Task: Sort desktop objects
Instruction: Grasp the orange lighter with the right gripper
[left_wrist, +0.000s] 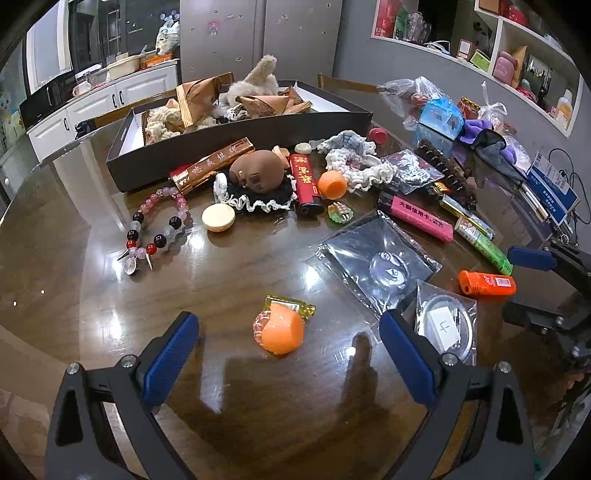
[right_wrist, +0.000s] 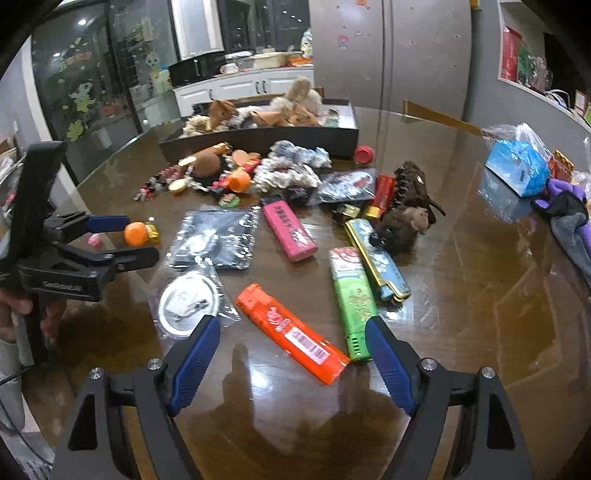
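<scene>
Both tools released. Left gripper (left_wrist: 288, 328) brackets the orange cap (left_wrist: 279, 329) near the table's (left_wrist: 92, 314) front edge; right gripper (right_wrist: 291, 339) frames the orange lighter (right_wrist: 291, 334). Square your fingers across each before clenching.

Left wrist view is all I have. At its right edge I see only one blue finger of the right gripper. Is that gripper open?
Observer: Yes. The right gripper is open wide and holds nothing.
Operator: What lies between its fingers?
Observer: The orange lighter lies flat on the table, with its near end between the fingers. Neither finger touches it.
Operator: The dark spiky thing behind the lighters looks like a brush to me. Is it one?
Observer: No. It is a brown toy with a small tan face at its near end.
</scene>
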